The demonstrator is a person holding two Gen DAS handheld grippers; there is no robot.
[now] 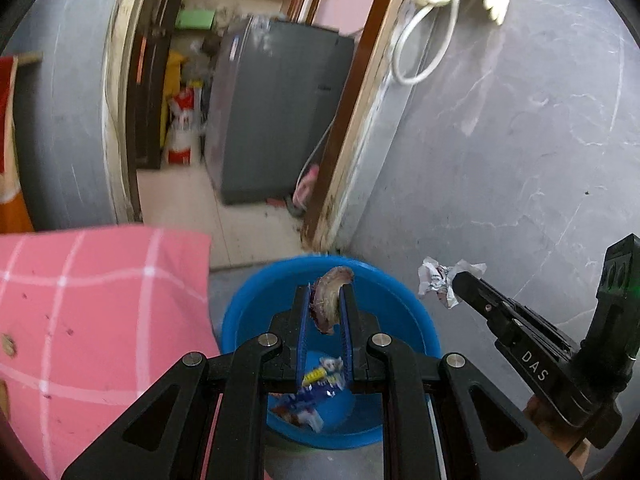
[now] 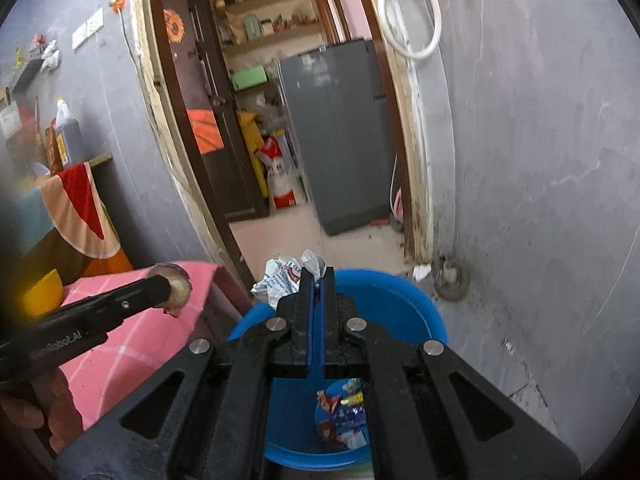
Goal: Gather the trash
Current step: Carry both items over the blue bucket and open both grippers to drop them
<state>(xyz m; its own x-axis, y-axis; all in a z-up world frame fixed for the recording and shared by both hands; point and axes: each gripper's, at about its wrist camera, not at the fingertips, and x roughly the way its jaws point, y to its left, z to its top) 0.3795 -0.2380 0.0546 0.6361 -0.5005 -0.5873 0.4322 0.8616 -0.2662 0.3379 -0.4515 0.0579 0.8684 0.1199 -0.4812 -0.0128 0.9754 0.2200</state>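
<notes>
**A:** Blue bin (image 1: 400, 304) sits on the floor beside the pink checked cloth (image 1: 100, 300), already holding wrappers (image 1: 316, 392). Left gripper (image 1: 328, 300) is clamped on a brownish peel (image 1: 330, 296) right over the bin's mouth. Looks safe?

**B:** That one, mostly. The peel's floppy and could stick to a pad when released. I'd worry more about the right gripper (image 2: 318, 280). It's pinched on crumpled paper (image 2: 286, 276) by one corner, near the bin's far rim. Let go there and light paper may drift outside, toward the doorway.
</notes>
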